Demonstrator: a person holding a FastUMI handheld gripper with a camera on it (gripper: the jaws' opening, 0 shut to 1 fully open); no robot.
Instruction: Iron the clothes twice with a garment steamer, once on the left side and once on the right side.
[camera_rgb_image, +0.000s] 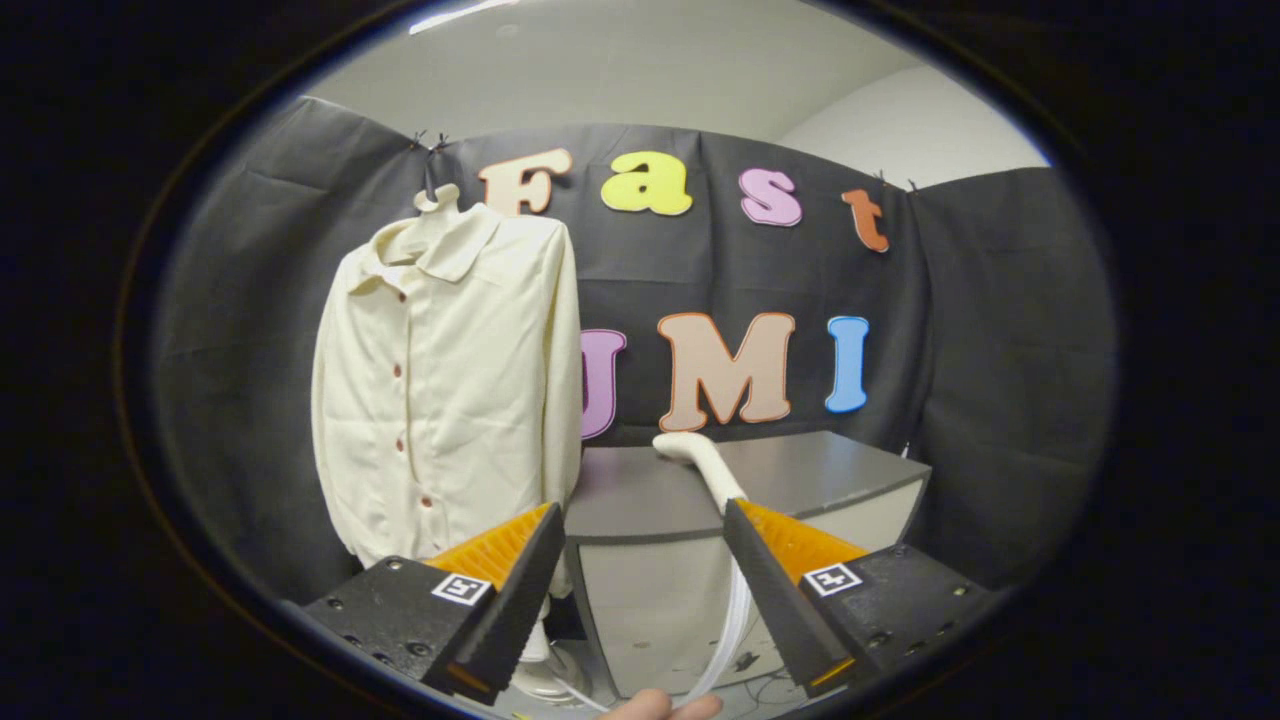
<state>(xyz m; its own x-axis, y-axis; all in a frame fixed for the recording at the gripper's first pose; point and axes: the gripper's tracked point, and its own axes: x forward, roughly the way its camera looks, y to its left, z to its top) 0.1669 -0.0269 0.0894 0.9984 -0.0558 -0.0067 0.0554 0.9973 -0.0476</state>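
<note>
A cream button-up shirt (445, 380) hangs on a hanger (436, 198) against the black cloth wall, beyond my left finger. The white garment steamer head (697, 455) lies on a grey table (820, 475), just ahead of my right finger. Its pale hose (735, 620) drops down over the table's front edge, behind that finger. My gripper (642, 512) is open with its fingers wide apart, and nothing is held between them. The shirt's lower hem is hidden behind my left finger.
The grey table stands to the right of the shirt, its front panel (660, 600) facing me. A white base unit (545, 675) sits on the floor below the shirt. Fingertips of a person's hand (665, 706) show beneath the gripper.
</note>
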